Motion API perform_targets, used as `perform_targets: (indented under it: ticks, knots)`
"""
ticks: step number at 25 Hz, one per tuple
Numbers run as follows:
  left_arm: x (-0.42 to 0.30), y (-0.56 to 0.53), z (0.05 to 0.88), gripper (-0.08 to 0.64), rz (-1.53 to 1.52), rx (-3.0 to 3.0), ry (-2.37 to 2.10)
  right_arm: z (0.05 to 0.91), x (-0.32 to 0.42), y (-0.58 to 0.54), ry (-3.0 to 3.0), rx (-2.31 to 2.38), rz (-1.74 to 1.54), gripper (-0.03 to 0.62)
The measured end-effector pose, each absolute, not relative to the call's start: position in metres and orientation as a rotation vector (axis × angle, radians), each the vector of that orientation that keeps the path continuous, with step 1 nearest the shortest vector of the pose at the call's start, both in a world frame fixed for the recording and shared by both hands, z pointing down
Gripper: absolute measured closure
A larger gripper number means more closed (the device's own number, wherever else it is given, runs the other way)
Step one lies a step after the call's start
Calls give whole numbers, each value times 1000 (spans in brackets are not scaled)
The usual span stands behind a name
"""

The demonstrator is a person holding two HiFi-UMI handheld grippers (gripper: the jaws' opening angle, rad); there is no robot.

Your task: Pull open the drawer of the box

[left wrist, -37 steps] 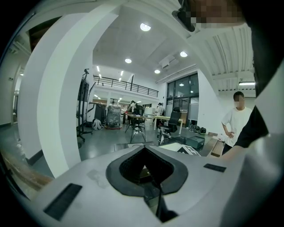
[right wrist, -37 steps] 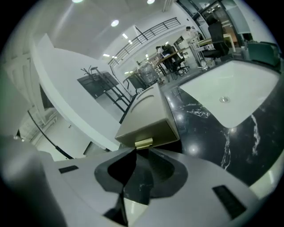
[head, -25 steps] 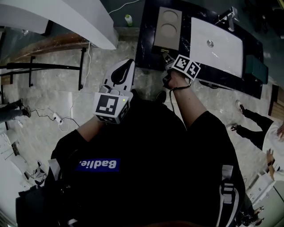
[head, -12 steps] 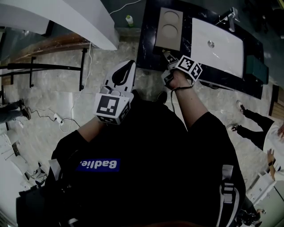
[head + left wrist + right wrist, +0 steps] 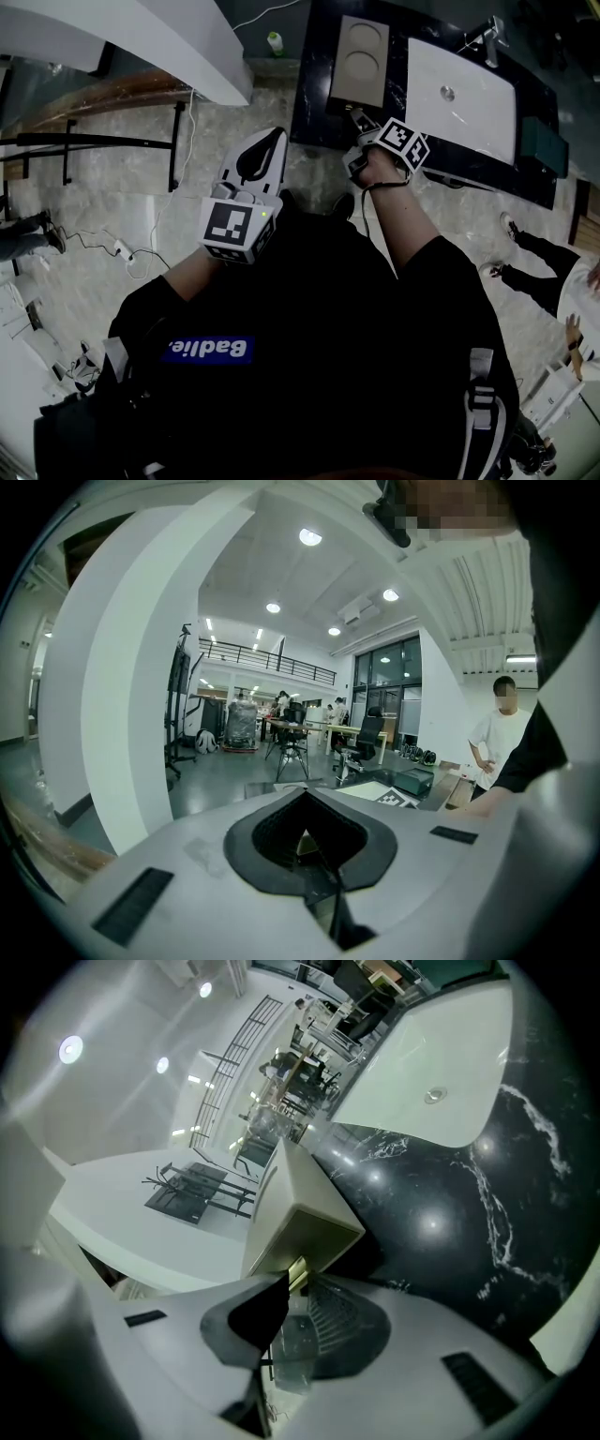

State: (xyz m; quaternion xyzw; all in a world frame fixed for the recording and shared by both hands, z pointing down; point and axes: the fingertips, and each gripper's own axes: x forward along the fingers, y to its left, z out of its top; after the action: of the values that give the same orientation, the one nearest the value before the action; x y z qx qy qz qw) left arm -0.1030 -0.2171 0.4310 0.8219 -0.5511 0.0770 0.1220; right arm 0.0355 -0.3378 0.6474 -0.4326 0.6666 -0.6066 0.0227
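Observation:
A beige box (image 5: 356, 58) with two round recesses in its top stands on a black marble counter (image 5: 314, 89). In the right gripper view the box (image 5: 305, 1194) shows its front face, with the drawer in and a small gold handle (image 5: 296, 1267) at its lower edge. My right gripper (image 5: 354, 118) is at the box's front, and its jaws (image 5: 294, 1275) are shut on that handle. My left gripper (image 5: 272, 136) hangs over the floor to the left of the counter, shut (image 5: 302, 797) with nothing in it.
A white sink (image 5: 459, 94) with a faucet (image 5: 489, 37) is set in the counter right of the box. A green bottle (image 5: 272, 42) stands on the floor by a white curved structure (image 5: 141, 37). Cables (image 5: 117, 248) lie at left; a person (image 5: 544, 272) stands at right.
My right gripper has edged slightly to the right and forward at the box's front. The left gripper has barely moved.

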Motion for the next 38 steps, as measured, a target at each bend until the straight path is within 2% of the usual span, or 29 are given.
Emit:
perform_targets:
  ticks: [38]
  knots:
    - [-92, -194, 427, 568, 184, 2439, -1548, 648, 35, -281, 2094, -1340, -1882, 531]
